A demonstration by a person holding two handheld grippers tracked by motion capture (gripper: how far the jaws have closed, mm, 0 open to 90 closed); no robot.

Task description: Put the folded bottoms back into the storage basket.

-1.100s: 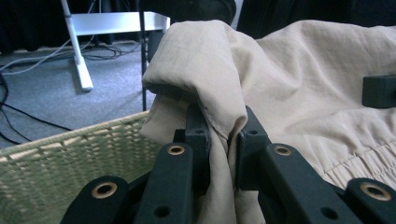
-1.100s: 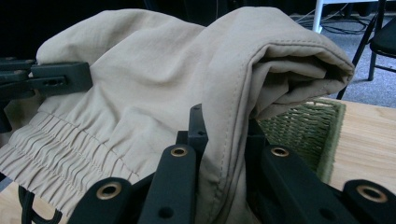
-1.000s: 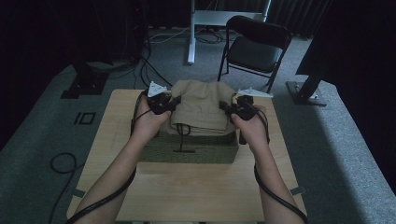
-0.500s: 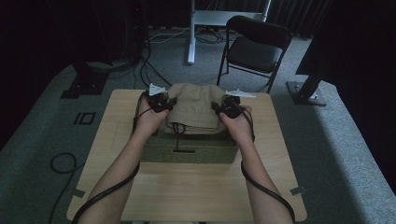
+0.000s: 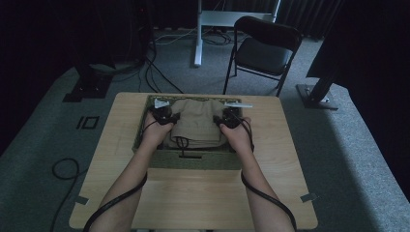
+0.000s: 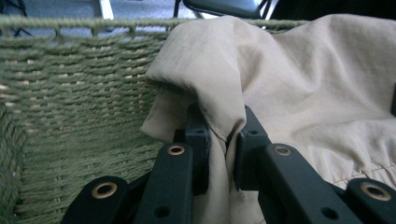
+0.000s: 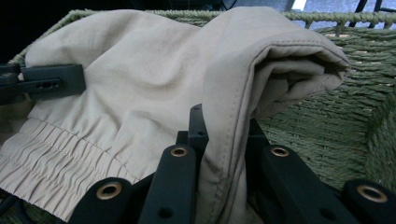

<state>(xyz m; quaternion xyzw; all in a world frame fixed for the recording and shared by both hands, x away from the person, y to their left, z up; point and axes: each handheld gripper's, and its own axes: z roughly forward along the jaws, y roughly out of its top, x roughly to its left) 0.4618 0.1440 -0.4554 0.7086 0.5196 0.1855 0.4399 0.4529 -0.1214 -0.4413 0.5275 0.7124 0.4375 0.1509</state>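
High view: the beige garment (image 5: 196, 126) lies in a green woven basket (image 5: 193, 159) on the desk (image 5: 203, 193), between both hand-held grippers; a black chair (image 5: 263, 46) stands beyond.

Left gripper view: the left hand-held gripper (image 6: 223, 140) pinches a garment fold.

Right gripper view: the right hand-held gripper (image 7: 224, 135) clamps a seamed fold; the elastic waistband (image 7: 56, 163) lies left.

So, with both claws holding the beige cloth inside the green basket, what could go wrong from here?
1. Each claw pinches only a thin fold of the beige garment, so the left claw or right claw might slip.
2. The dark drawstring hangs loose and could catch on the woven basket.
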